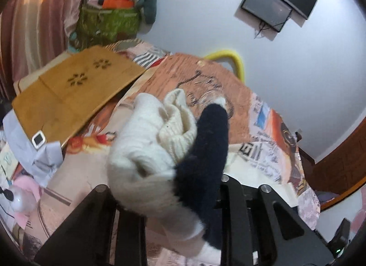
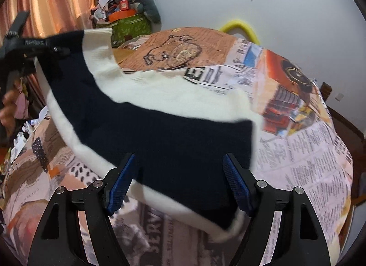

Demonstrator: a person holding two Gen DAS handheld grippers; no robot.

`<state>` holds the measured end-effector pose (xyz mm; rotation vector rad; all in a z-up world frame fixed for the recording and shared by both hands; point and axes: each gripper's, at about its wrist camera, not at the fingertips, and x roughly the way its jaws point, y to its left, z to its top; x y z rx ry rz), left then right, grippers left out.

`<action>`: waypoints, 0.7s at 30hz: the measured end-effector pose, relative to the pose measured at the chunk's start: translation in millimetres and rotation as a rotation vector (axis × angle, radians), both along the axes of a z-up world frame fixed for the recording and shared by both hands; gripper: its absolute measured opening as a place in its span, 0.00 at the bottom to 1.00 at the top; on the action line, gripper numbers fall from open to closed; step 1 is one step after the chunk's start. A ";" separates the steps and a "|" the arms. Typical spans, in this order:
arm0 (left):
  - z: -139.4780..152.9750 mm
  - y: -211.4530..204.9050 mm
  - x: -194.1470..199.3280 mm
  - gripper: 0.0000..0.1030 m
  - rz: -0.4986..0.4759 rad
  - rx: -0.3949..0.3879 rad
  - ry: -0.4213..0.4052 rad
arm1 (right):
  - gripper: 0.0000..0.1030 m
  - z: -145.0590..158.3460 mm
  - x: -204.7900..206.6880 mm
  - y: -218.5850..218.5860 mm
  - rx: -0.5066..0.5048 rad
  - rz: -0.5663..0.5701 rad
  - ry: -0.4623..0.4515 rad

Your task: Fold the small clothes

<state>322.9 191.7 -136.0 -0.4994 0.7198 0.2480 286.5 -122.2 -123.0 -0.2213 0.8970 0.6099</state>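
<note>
Knit garment: we identify a small cream-and-navy sweater (image 2: 160,133) as the task item; it is lifted above the bed (image 2: 308,151), not lying flat on it.
Landmark: we give all places relative to the sweater.
Left claw: the left claw (image 1: 173,199) pinches one end of the sweater; cloth bunches between its black fingers and drapes forward from them. In the right wrist view we see this same claw (image 2: 34,44) at the sweater's far upper-left end, gripping the navy part.
Right claw: the right claw (image 2: 178,183) is spread wide; its blue pads (image 2: 121,181) stand apart, with the navy panel lying across the gap. We see no grip here.
Bed cover: a newsprint-pattern cover lies beneath and beyond the sweater.
Wooden tray: a bamboo lap tray (image 1: 68,96) sits on the bed to the left of the sweater in the left wrist view.
Progress: we judge the fold as early. The sweater hangs stretched and rumpled, and no clean crease or squared stack is visible.
Remaining: we judge that the sweater must be laid flat on the bed, its sleeves turned in, and its body folded over.
Uncertainty: we cannot tell which part is sleeve and which is hem, as motion blur softens the edges.
</note>
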 end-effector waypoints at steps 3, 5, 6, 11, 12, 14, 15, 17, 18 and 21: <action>20.5 -27.4 10.5 0.23 -0.050 0.033 -0.029 | 0.72 -7.9 2.4 -12.6 0.019 -0.017 0.036; 31.7 -46.7 14.5 0.23 -0.092 0.043 -0.043 | 0.72 -14.0 3.6 -18.5 0.029 -0.019 0.062; 37.0 -55.9 16.5 0.23 -0.110 0.046 -0.048 | 0.72 -15.4 3.1 -20.0 0.032 -0.017 0.068; 54.4 -123.3 43.0 0.23 -0.225 0.057 -0.070 | 0.72 -19.7 2.8 -22.6 0.045 0.000 0.095; 56.1 -138.7 47.5 0.22 -0.254 0.059 -0.070 | 0.72 -19.2 2.7 -23.4 0.050 0.000 0.098; 57.4 -164.1 54.0 0.22 -0.307 0.067 -0.070 | 0.72 -15.8 3.8 -27.7 0.079 -0.006 0.110; 58.0 -177.1 57.7 0.22 -0.332 0.075 -0.069 | 0.72 -14.9 3.8 -30.1 0.090 -0.009 0.114; 58.3 -205.1 60.2 0.22 -0.392 0.103 -0.070 | 0.72 -11.4 4.3 -37.9 0.119 -0.022 0.122; 57.0 -216.4 60.8 0.22 -0.419 0.118 -0.068 | 0.72 -11.2 4.0 -41.3 0.126 -0.025 0.123; 44.6 -246.5 66.0 0.22 -0.491 0.153 -0.029 | 0.72 -8.3 2.3 -52.2 0.131 -0.047 0.115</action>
